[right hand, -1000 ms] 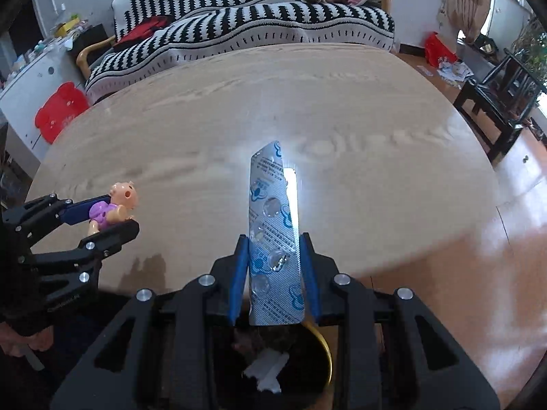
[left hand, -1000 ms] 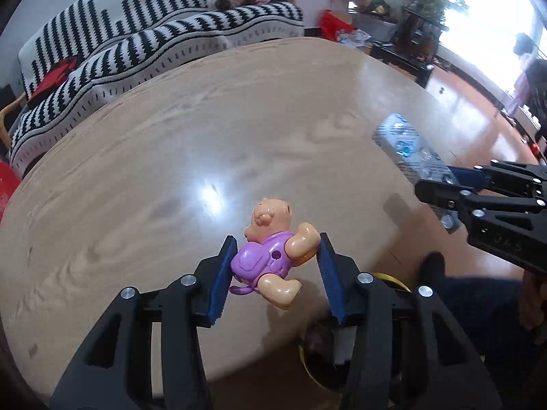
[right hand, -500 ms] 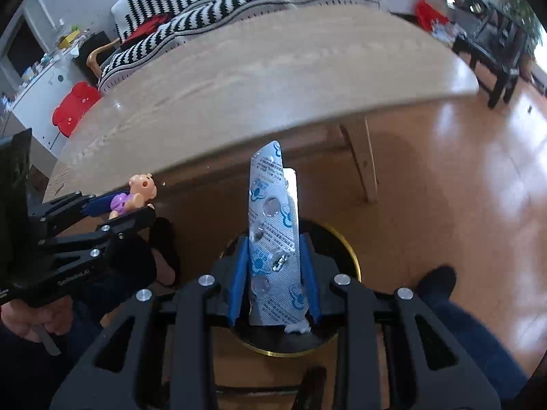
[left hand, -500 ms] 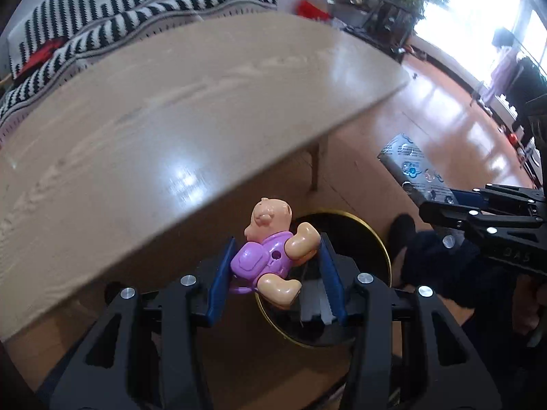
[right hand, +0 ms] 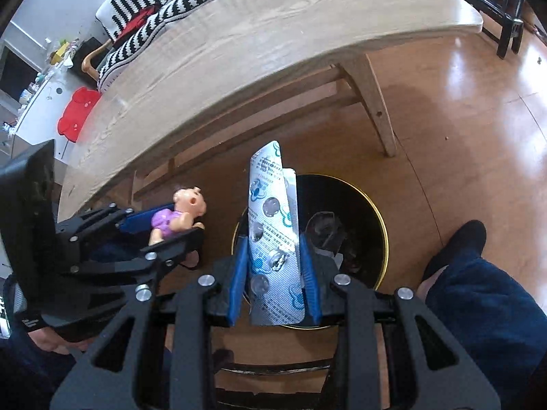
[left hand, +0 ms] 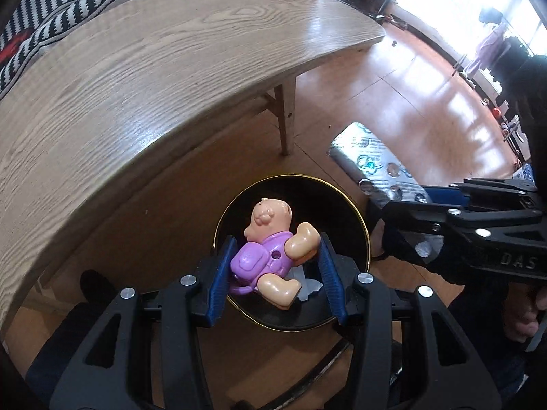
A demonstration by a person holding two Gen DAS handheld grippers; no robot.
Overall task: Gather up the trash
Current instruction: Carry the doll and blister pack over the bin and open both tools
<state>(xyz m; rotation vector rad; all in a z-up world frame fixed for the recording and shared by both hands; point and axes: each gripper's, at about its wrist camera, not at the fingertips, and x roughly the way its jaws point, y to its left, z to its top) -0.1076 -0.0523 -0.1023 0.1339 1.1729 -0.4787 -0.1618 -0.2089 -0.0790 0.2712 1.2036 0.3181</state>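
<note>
Left gripper [left hand: 275, 266] pinches a small toy figure [left hand: 270, 256]; right gripper [right hand: 273, 270] pinches a silver blister pack [right hand: 273, 239]. Both hang above a black gold-rimmed bin [right hand: 376, 218] on the floor. Wooden table [left hand: 136, 68] beyond.

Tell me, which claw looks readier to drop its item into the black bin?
Probably the left claw: its toy figure hangs over the bin. The right claw's blister pack sits over the rim.
</note>
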